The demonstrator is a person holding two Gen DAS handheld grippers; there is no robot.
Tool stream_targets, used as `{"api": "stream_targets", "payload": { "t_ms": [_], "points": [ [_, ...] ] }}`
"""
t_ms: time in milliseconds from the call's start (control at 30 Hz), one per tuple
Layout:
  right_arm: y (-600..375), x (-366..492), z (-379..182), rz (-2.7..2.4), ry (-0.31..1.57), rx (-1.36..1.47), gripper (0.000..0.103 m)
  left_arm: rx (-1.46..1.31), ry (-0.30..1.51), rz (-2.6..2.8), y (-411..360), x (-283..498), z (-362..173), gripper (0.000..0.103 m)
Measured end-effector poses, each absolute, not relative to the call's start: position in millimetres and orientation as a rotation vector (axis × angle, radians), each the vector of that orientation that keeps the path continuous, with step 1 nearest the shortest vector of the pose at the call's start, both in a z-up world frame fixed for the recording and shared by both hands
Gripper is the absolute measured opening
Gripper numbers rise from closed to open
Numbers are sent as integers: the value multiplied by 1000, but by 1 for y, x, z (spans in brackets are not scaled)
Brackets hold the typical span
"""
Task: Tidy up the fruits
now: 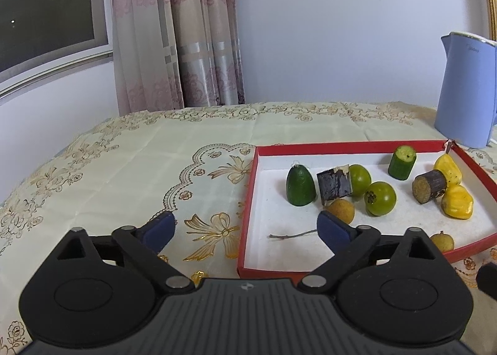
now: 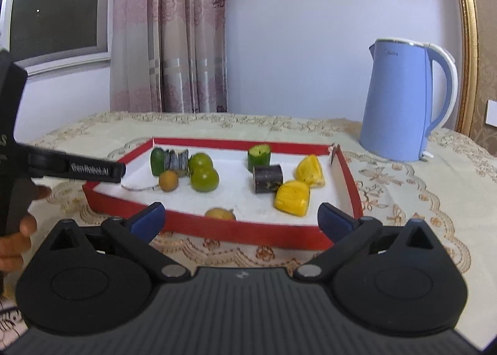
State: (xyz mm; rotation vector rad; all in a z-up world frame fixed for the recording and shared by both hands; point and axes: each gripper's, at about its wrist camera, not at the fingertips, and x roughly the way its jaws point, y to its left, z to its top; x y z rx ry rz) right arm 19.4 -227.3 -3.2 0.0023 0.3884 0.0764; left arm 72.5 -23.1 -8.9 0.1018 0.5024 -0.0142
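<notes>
Right wrist view: longan [image 2: 220,214] half behind tray wall [image 2: 248,229].

Both wrist-mounted, low and close, angled slightly down across the table; same red tray [image 1: 348,147] [image 2: 242,229] and blue kettle [image 1: 462,94] [image 2: 394,103], left one from tray's left.

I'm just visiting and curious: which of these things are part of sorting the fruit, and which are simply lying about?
Part of the job:
red tray
green round fruits
yellow pieces
cucumber pieces
dark cane pieces
small brown fruits

Just lying about:
blue kettle
curtain
tablecloth
</notes>
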Motion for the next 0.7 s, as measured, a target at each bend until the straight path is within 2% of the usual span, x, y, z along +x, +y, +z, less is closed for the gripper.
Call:
{"api": "stream_targets", "payload": {
  "t_ms": [233,433,700],
  "points": [
    [-239,18,-4,108,400,57,103,73,481,-44,-23,68,-6,103],
    [-237,17,-6,94,401,28,103,70,568,-32,-22,68,-10,103],
    [-229,16,-6,118,403,-18,103,109,540,-26,-27,56,-18,103]
  ]
}}
